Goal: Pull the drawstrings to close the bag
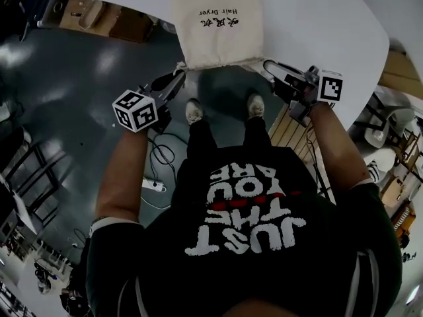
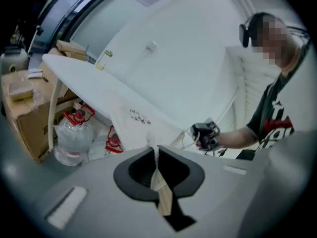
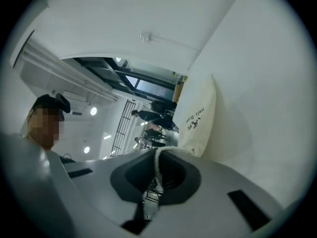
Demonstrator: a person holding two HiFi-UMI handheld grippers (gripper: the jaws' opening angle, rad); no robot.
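Looking down from the head view, both bare forearms (image 1: 125, 170) reach out from the body toward the white table (image 1: 317, 18), one on each side of the person's shoes (image 1: 193, 111). The left gripper (image 1: 178, 78) angles in toward the near left corner of the bag (image 1: 215, 25). The right gripper (image 1: 269, 65) comes in at the near right corner. The bag is cream with dark print and lies flat on the table, its gathered mouth right at the near edge.

Left gripper view: the jaws are pressed together, pinching the left drawstring (image 2: 158, 175), which runs up from them to the bag. Right gripper view is the same deal, jaws closed tight on the right drawstring (image 3: 157, 165), with the bag just past them.

Hard-to-see stuff: from the head view the cords are too thin to really follow, and the hands themselves sit behind each marker cube (image 1: 135, 109) and the gripper bodies. In both gripper views the grey gripper body cuts off the bag's mouth, so I can't tell how cinched it is. Under the table on the left are water bottles (image 2: 74, 133) and a cardboard box (image 2: 25, 108), partly covered.
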